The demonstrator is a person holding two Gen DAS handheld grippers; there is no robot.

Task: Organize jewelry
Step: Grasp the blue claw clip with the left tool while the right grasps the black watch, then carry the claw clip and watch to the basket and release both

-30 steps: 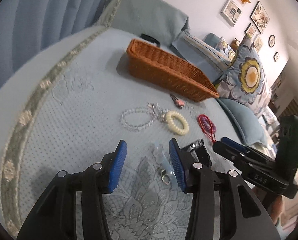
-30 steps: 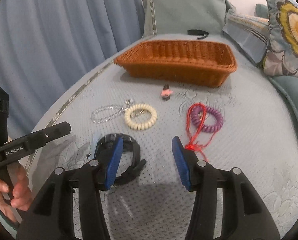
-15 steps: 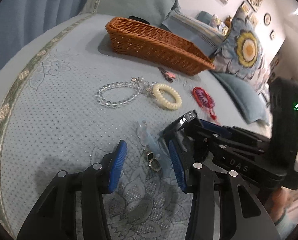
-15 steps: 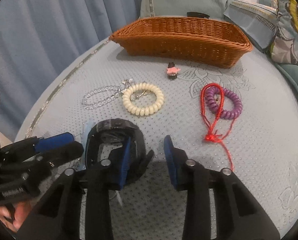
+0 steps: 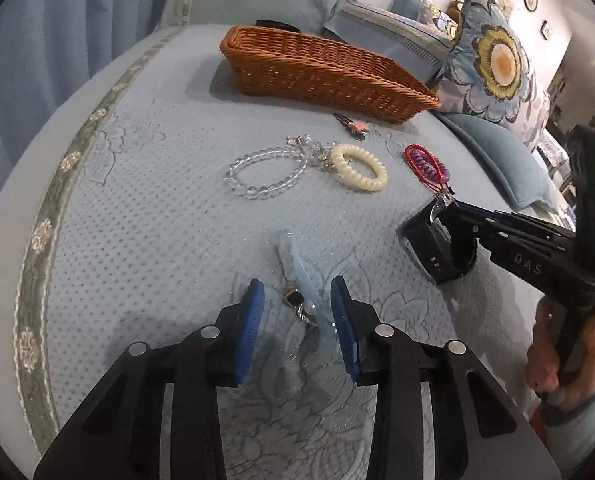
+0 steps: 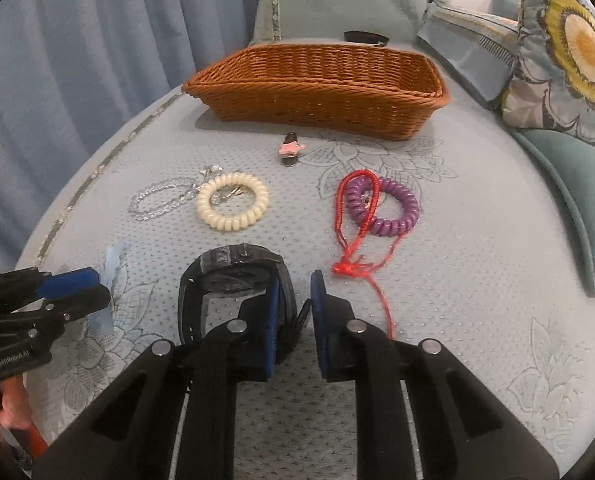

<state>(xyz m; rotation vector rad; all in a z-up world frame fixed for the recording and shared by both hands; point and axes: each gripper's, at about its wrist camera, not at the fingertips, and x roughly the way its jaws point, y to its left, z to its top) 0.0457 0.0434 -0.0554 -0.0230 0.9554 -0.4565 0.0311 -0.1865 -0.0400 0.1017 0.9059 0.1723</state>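
Note:
A black watch (image 6: 233, 276) lies on the blue bedspread; its strap's right side sits between the pads of my right gripper (image 6: 295, 312), which is narrowed around it with a small gap on the right. The watch also shows in the left wrist view (image 5: 437, 244). My left gripper (image 5: 295, 308) is open around a clear plastic bag (image 5: 303, 276) holding rings (image 5: 297, 304). Further off lie a clear bead bracelet (image 5: 263, 176), a cream coil bracelet (image 6: 233, 206), a purple coil bracelet (image 6: 393, 210) with a red cord (image 6: 353, 236), and a pink hair clip (image 6: 291, 150).
A brown wicker basket (image 6: 317, 88) stands at the back of the bed. Flowered pillows (image 6: 569, 48) and a teal cushion (image 6: 569, 184) lie to the right. A blue curtain (image 6: 77, 60) hangs at the left. A black band (image 6: 365, 37) lies behind the basket.
My right gripper has closed in around the watch strap. My left gripper has moved forward, narrowed a little and now straddles the plastic bag with the rings.

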